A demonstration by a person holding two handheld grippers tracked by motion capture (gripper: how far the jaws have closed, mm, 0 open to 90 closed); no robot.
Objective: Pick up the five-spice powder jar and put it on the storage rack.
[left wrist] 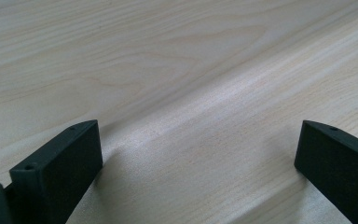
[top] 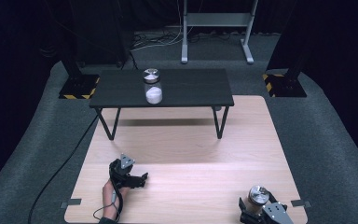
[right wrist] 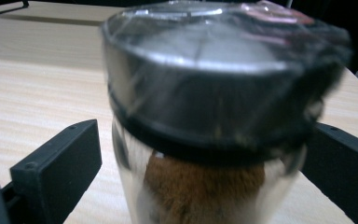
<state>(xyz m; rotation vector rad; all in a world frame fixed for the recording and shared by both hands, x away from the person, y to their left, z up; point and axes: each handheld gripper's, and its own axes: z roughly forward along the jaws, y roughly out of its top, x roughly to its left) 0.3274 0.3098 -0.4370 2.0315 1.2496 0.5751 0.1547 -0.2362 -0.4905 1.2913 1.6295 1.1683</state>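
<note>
left gripper (left wrist: 198, 154) sits low over the light wood tabletop (left wrist: 177, 70), camera nearly skimming the surface. both black jaws come up from the bottom corners, spread wide, bare wood in the gap between them. left-side jaw: flat blocky pad, two small holes along its top edge, a bit of the gripper body at the bottom left corner. right-side jaw: cut off by the frame edge, one small hole near its tip. grain runs diagonally, lower left to upper right, with a paler streak through the middle. soft shadow on the wood just beside the left-side jaw. can't tell if the jaws touch the table
</note>
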